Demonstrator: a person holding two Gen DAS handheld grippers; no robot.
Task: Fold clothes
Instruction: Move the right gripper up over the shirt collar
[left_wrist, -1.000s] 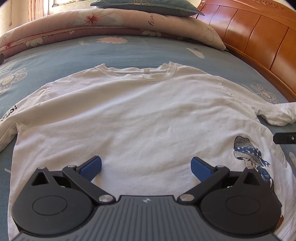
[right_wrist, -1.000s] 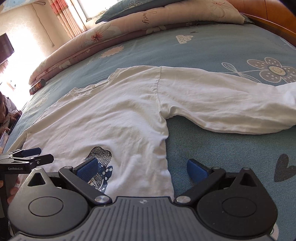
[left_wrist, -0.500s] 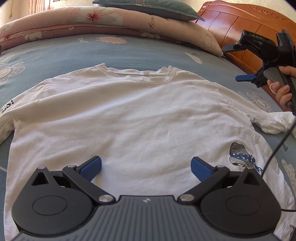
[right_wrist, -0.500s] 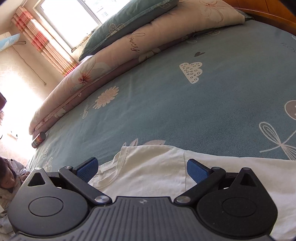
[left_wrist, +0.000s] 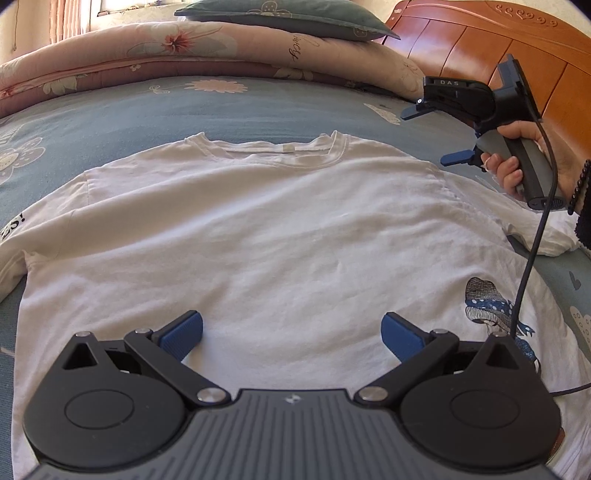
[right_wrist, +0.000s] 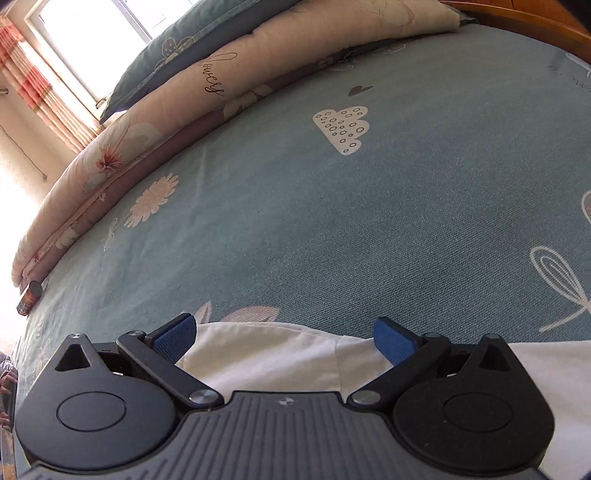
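Since a second ago the right gripper (right_wrist: 282, 334) has risen from the shirt's lower side seam to the shoulder, and its view now takes in mostly blue bed sheet (right_wrist: 332, 221) with only a strip of white cloth at the bottom. Seen from the left wrist, it has also come closer in over the far right corner of the shirt than half a second ago. Its jaws are spread wide, holding nothing, with the shoulder seam of the white T-shirt (left_wrist: 277, 229) lying just below and between its blue pads (right_wrist: 173, 338).

That shirt lies flat and face down on the bed, collar pointing to the folded quilt (left_wrist: 184, 48) and dark pillow (left_wrist: 288, 14) by the wooden headboard (left_wrist: 517, 48). A cartoon print (left_wrist: 487, 306) shows near its right hem.

Low over the shirt's bottom middle hangs the left gripper (left_wrist: 291, 334), released as well, jaws wide apart and clasping nothing. A person's hand (left_wrist: 524, 158) holds the right tool's handle, a dark cable (left_wrist: 532, 251) trailing down from it across the shirt. A small can (right_wrist: 30, 302) lies at the quilt's end.
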